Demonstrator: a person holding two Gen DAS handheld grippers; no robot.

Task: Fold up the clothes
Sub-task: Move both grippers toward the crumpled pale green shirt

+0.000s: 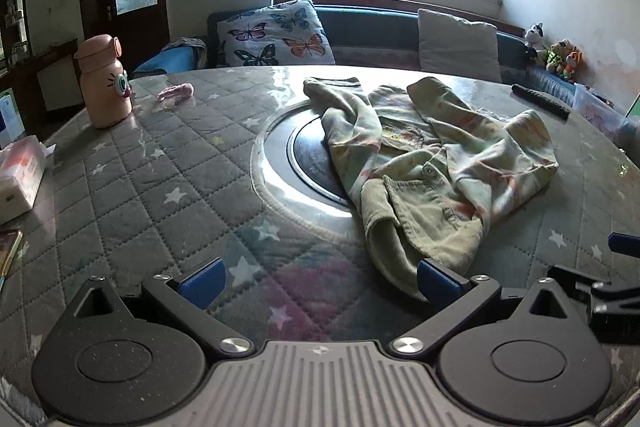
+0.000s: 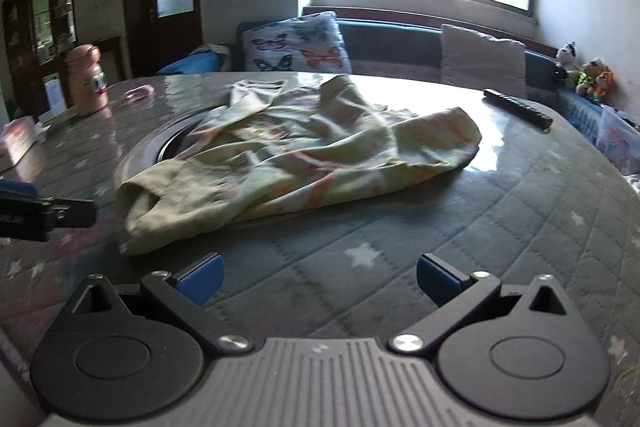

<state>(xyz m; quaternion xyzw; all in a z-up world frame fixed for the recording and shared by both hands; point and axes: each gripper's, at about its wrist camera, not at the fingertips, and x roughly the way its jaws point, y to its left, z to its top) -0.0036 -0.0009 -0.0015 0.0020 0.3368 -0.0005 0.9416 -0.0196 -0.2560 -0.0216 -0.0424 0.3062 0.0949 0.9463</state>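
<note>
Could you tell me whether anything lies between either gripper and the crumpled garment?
Nothing visible does. Only bare quilted star-print table cover separates the open right gripper from the crumpled pale green patterned garment; the open left gripper already has its hem beside its right finger.

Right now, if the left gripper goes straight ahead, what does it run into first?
Probably the crumpled garment: its near hem lies just beyond the right side of the open left gripper. Dead centre is bare quilted table cover, so depth is uncertain.

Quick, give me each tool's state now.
Left tool: open, holding nothing, its right finger at the shirt edge.
Right tool: open, holding nothing.
</note>
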